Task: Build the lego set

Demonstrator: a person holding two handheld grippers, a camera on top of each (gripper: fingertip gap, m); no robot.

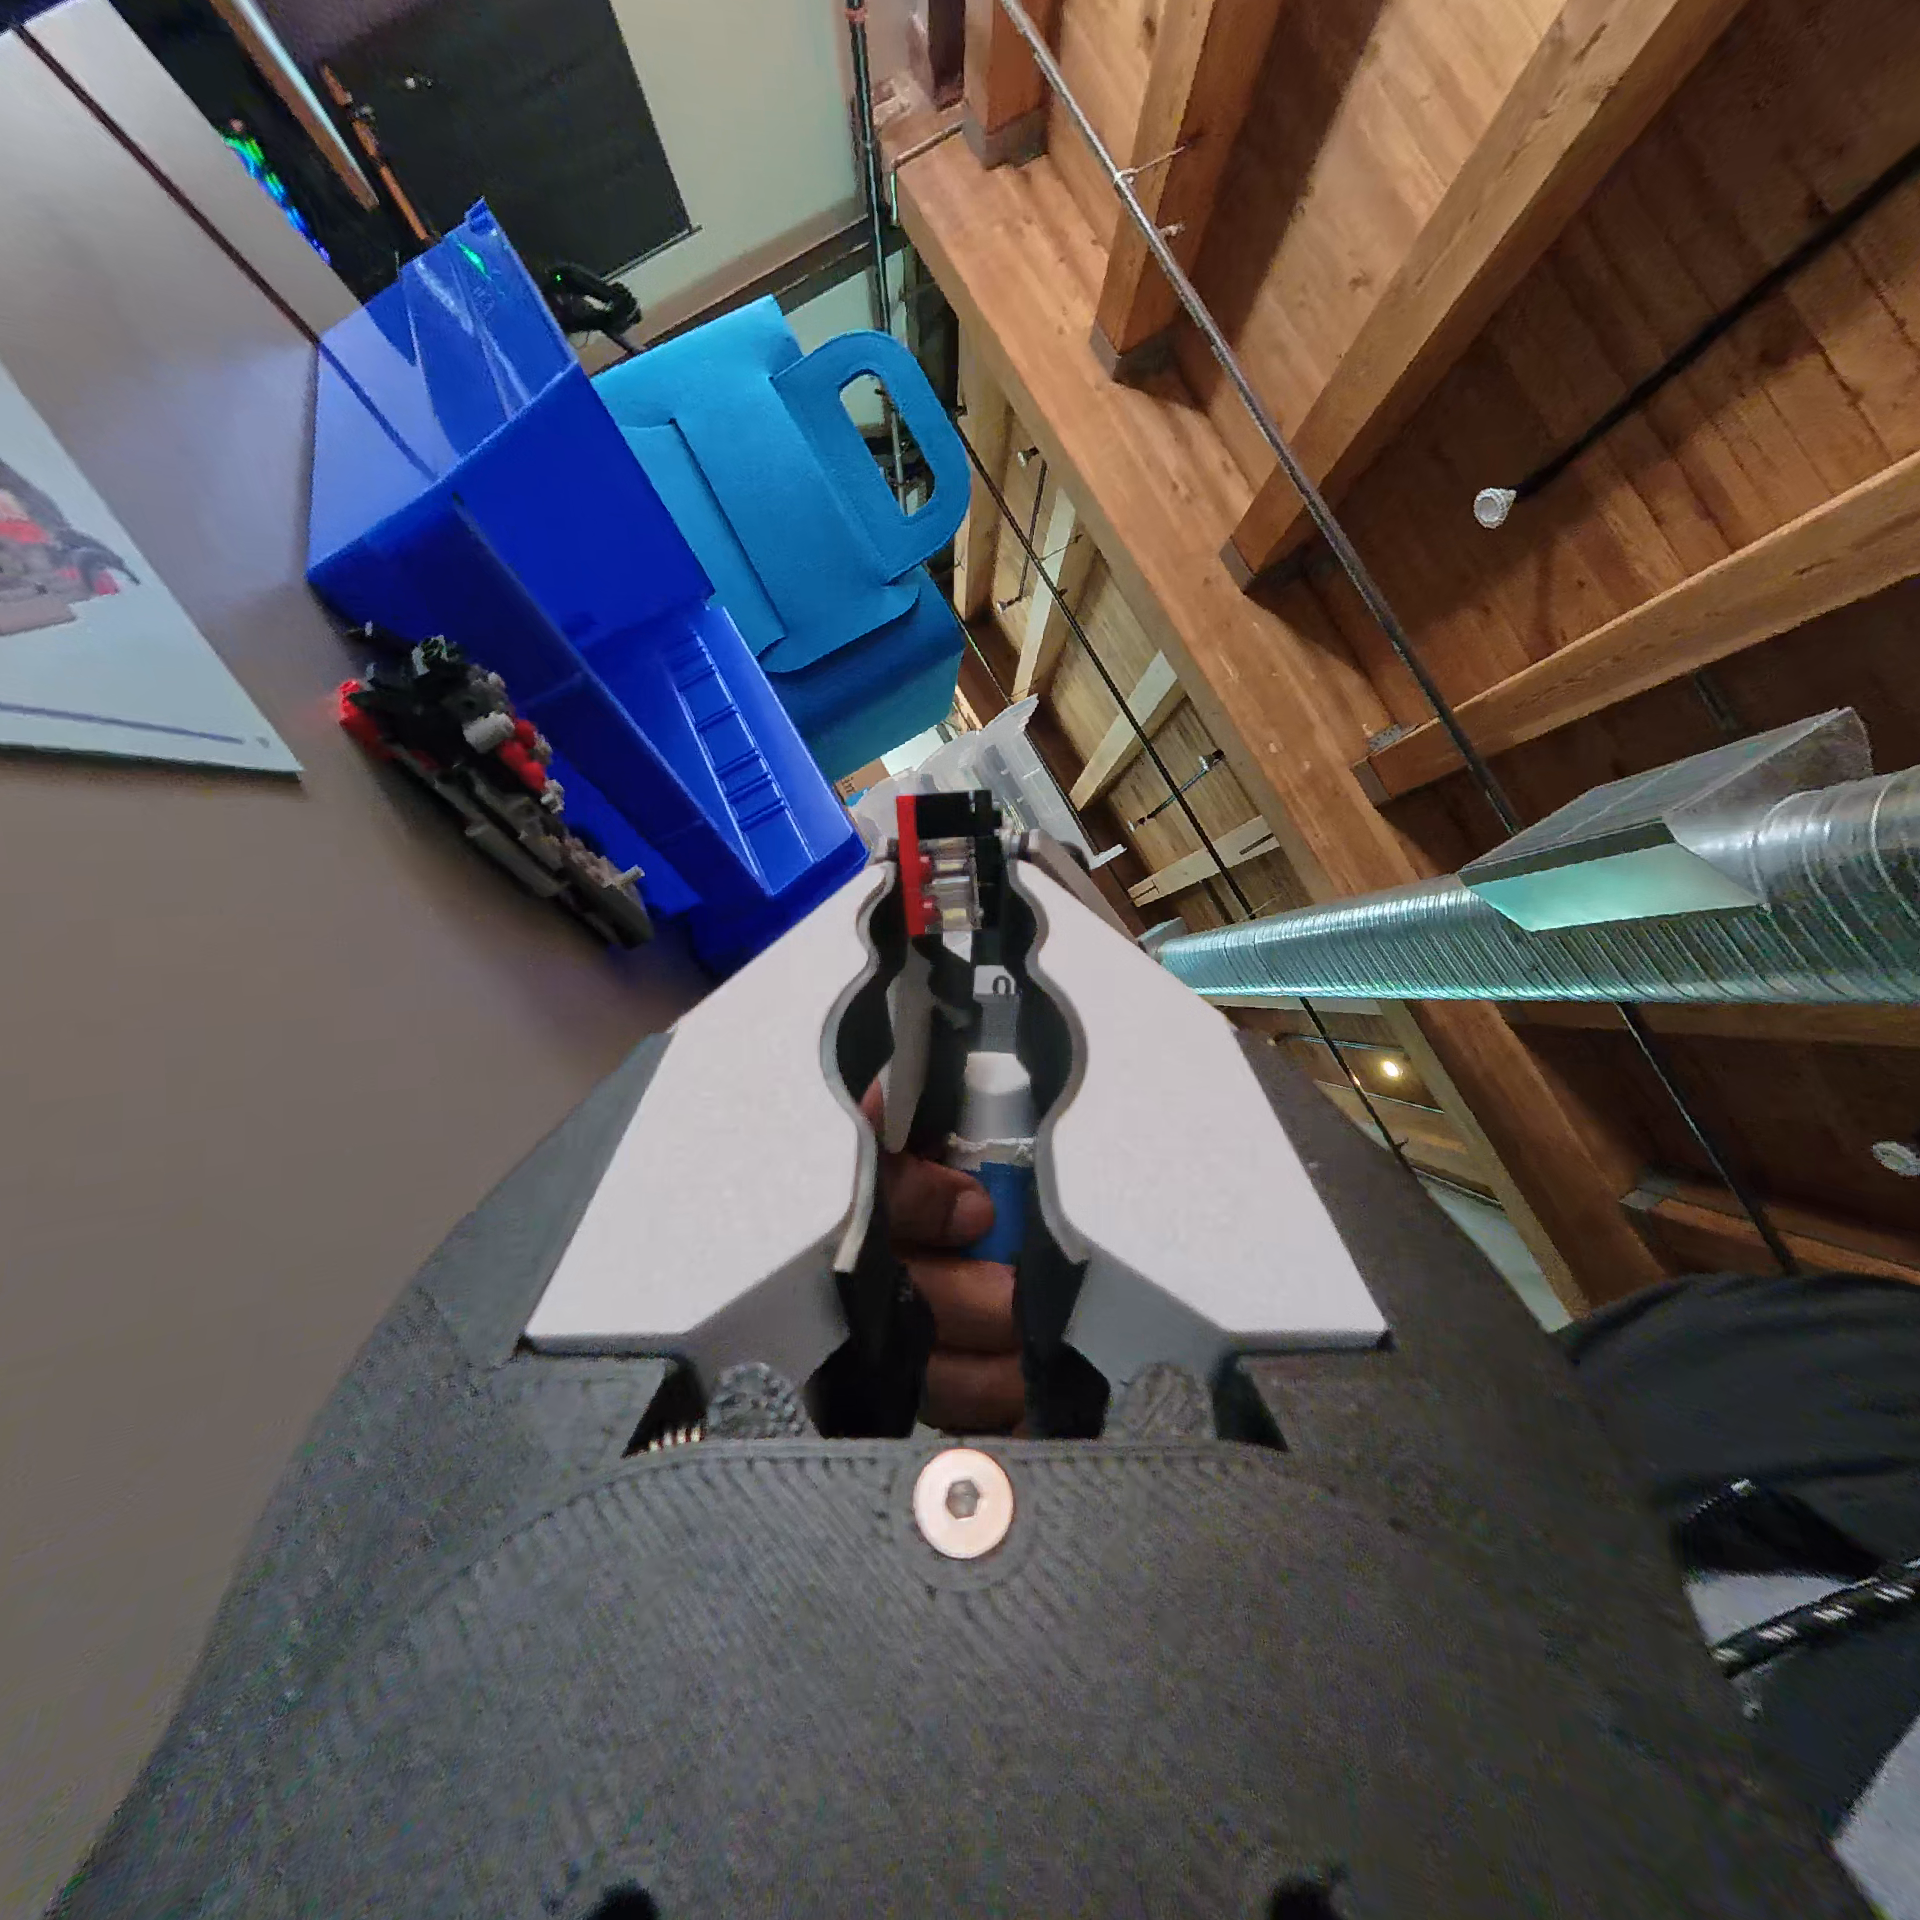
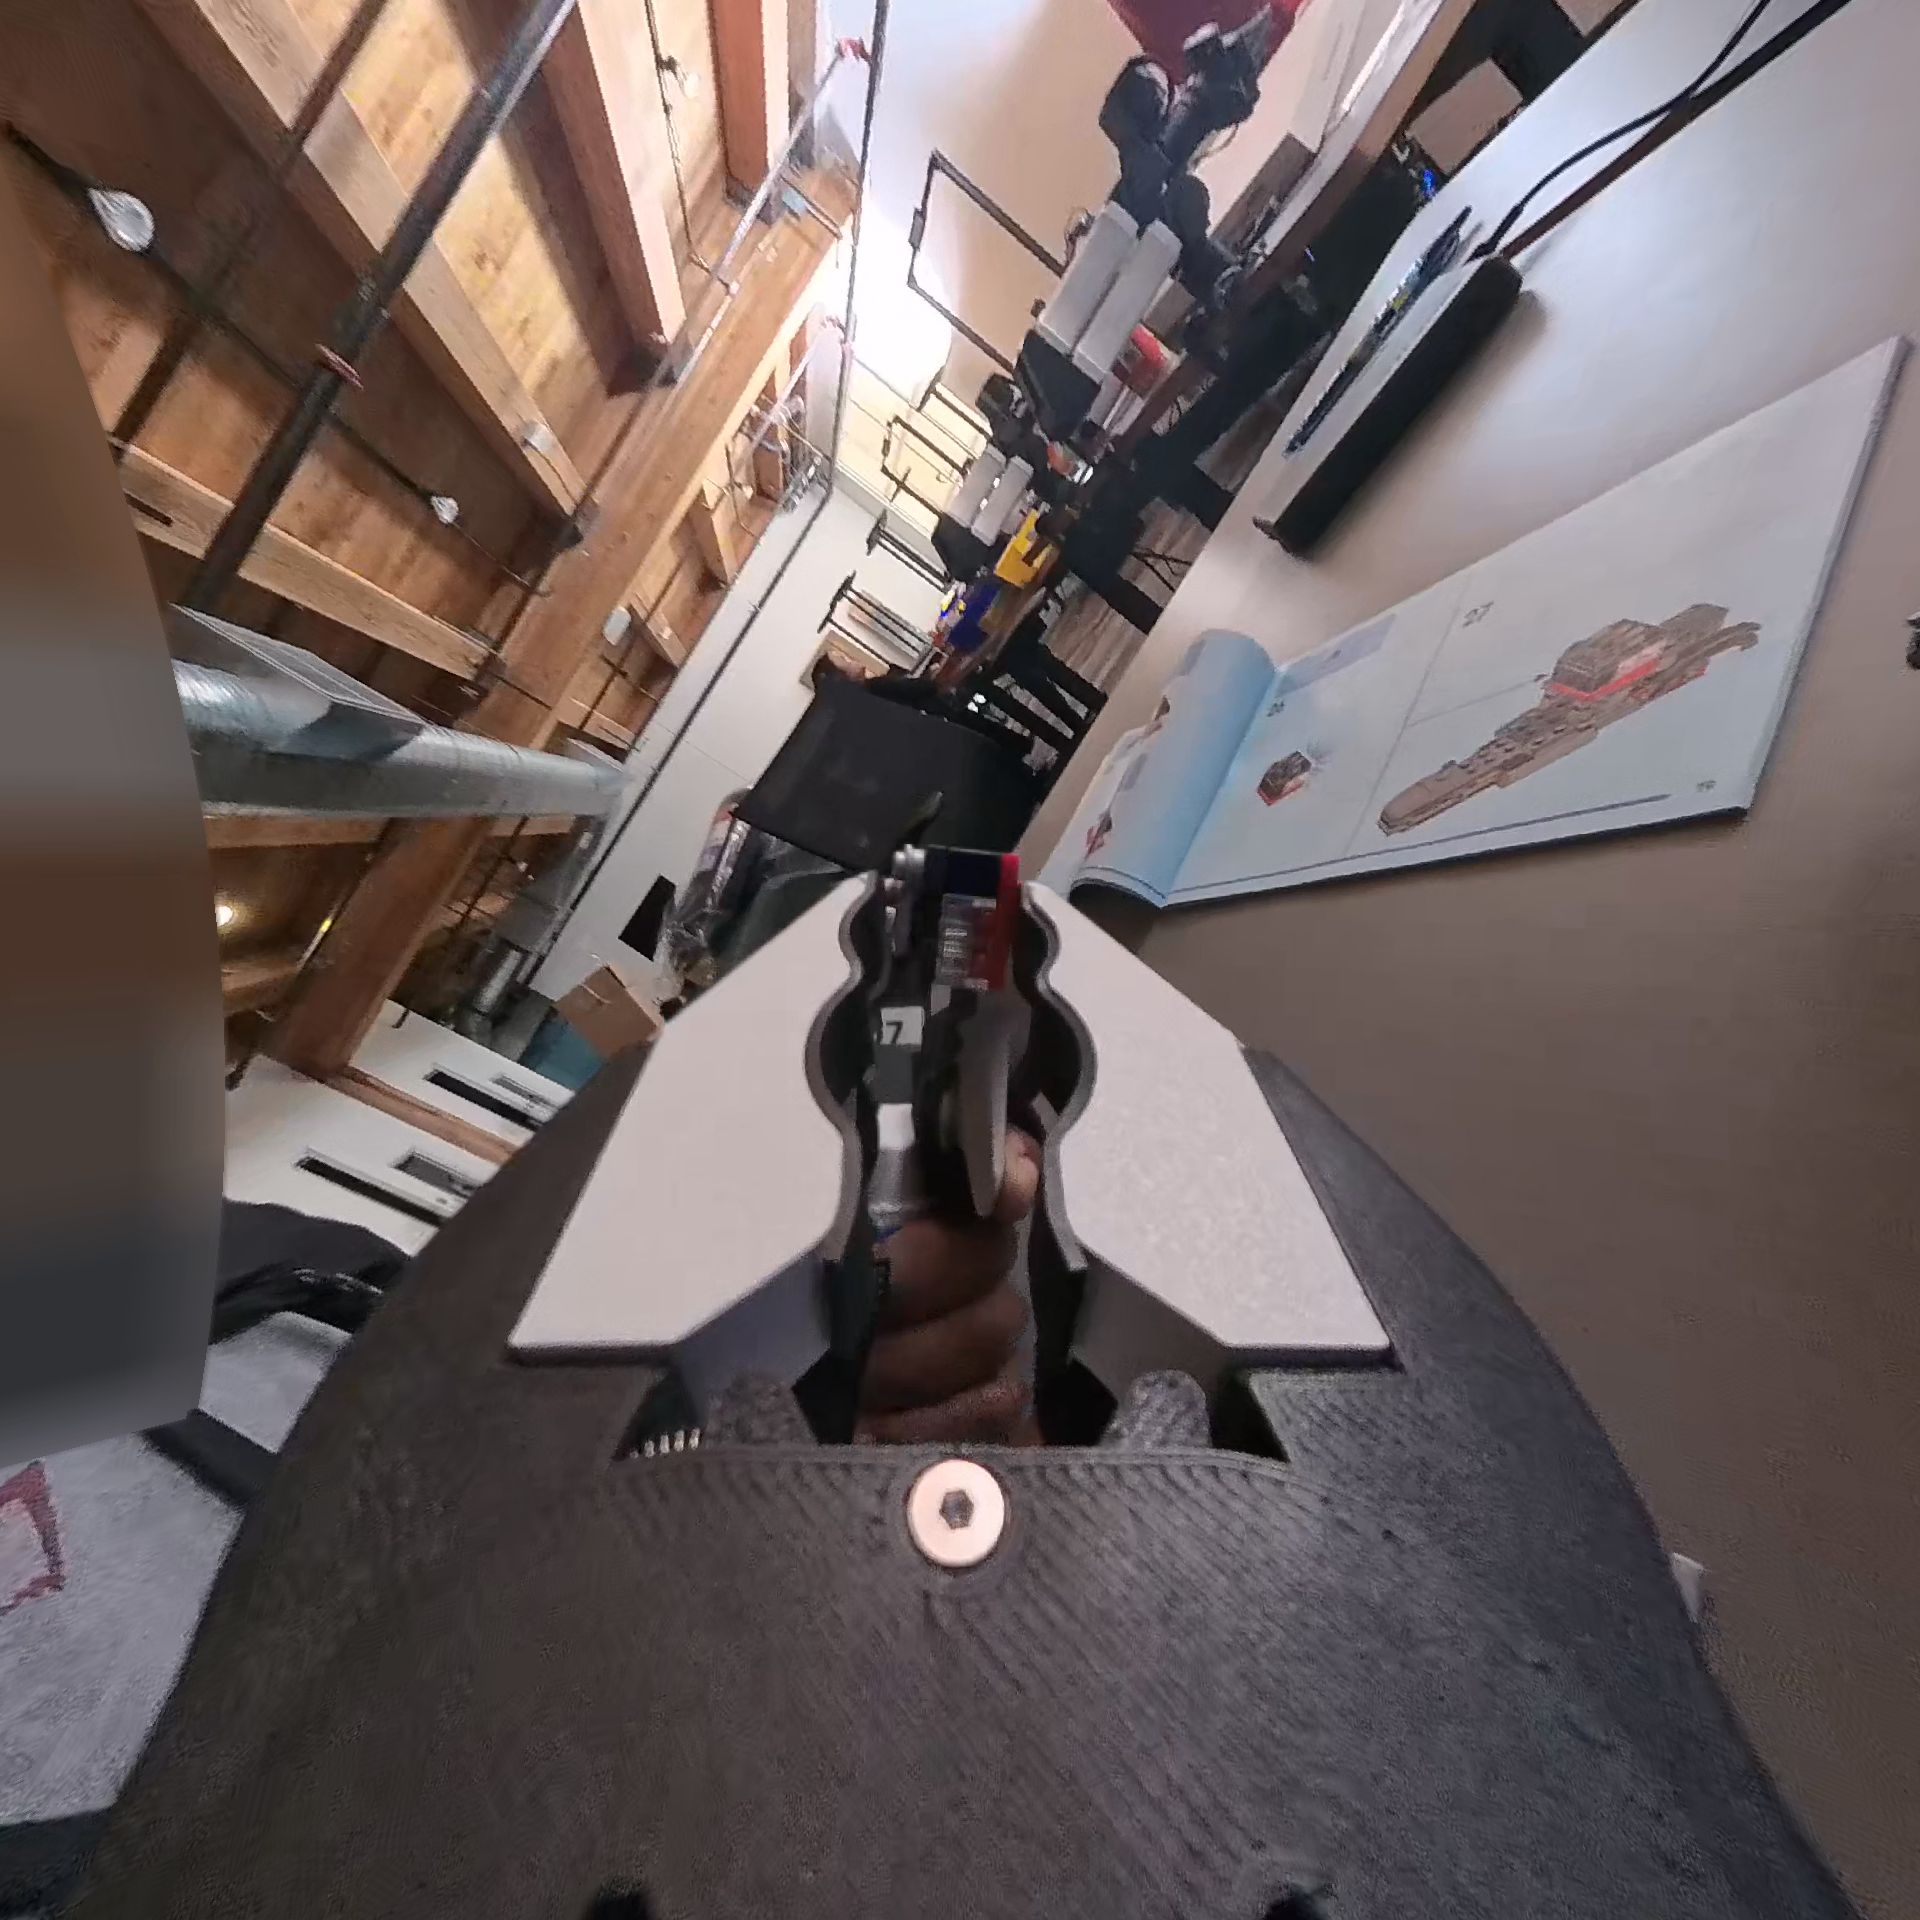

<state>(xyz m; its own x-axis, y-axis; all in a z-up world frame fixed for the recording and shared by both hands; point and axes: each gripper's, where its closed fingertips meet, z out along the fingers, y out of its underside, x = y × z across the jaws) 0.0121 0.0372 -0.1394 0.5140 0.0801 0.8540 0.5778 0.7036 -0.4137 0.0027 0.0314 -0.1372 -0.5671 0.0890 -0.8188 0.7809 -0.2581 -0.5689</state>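
A small red, black and clear lego sub-assembly (image 1: 951, 868) is held in the air above the table, between my two grippers, which face each other. My left gripper (image 1: 953, 857) is shut on it at the fingertips. My right gripper (image 2: 948, 894) is shut on the same sub-assembly (image 2: 971, 920) from the opposite side. Each view shows the other gripper and the hand holding it through the gap between the fingers. A partly built black, red and grey lego model (image 1: 488, 758) lies on the brown table (image 1: 208, 987) beside the blue bin.
A dark blue parts bin (image 1: 499, 520) and a lighter blue box with a handle (image 1: 821, 499) stand behind the model. An open instruction booklet (image 2: 1455, 727) lies on the table; it also shows in the left wrist view (image 1: 94, 644). A black bar with a cable (image 2: 1392, 405) lies beyond it. My left and right fingertips are right by each other.
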